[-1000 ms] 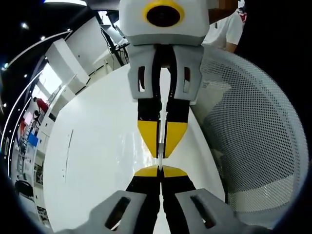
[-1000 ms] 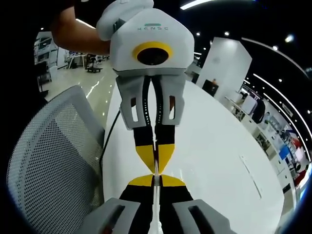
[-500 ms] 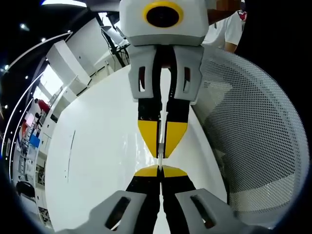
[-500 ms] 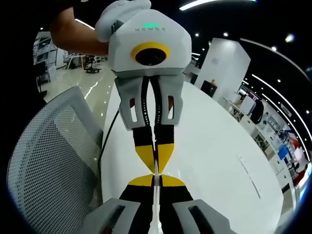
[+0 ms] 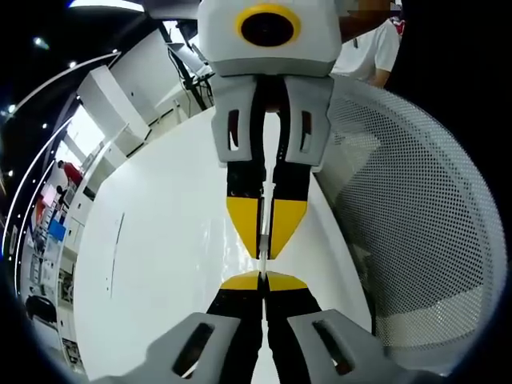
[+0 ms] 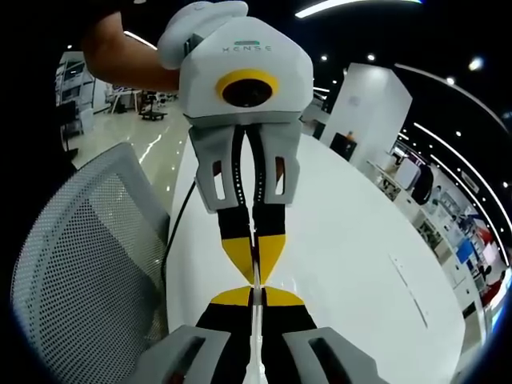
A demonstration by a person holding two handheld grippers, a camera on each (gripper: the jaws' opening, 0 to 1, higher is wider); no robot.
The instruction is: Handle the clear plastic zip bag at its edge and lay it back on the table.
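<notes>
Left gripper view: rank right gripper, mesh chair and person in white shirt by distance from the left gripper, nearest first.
1. right gripper: straight ahead, tips nearly meeting the left gripper, zip bag edge pinched between them.
2. mesh chair: view's right, beside the table.
3. person in white shirt: top right, beyond the chair.

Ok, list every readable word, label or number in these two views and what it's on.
"HENSE": on the white housing of the left gripper, seen in the right gripper view; letters small, reading uncertain.
Distant shelving beyond the table: nothing there is legible.
</notes>
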